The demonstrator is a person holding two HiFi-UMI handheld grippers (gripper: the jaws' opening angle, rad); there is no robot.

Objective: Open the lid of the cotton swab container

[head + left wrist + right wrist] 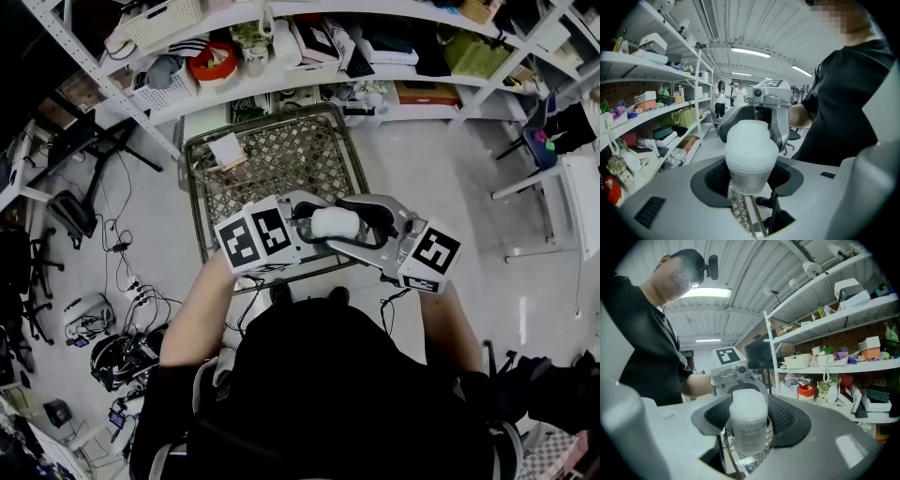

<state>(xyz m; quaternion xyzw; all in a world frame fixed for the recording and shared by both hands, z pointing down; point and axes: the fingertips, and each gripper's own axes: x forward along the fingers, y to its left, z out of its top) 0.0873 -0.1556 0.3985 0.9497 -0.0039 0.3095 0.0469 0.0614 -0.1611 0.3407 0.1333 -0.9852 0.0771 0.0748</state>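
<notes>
Head view left the container half hidden: the left gripper pinched it, the right gripper stood spread around it.

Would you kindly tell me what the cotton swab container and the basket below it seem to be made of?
The cotton swab container looks like frosted, translucent plastic: milky white, matte, with light showing through. The basket appears to be metal wire mesh, dull grey, judging by its open diamond lattice and thin bar rim.
</notes>
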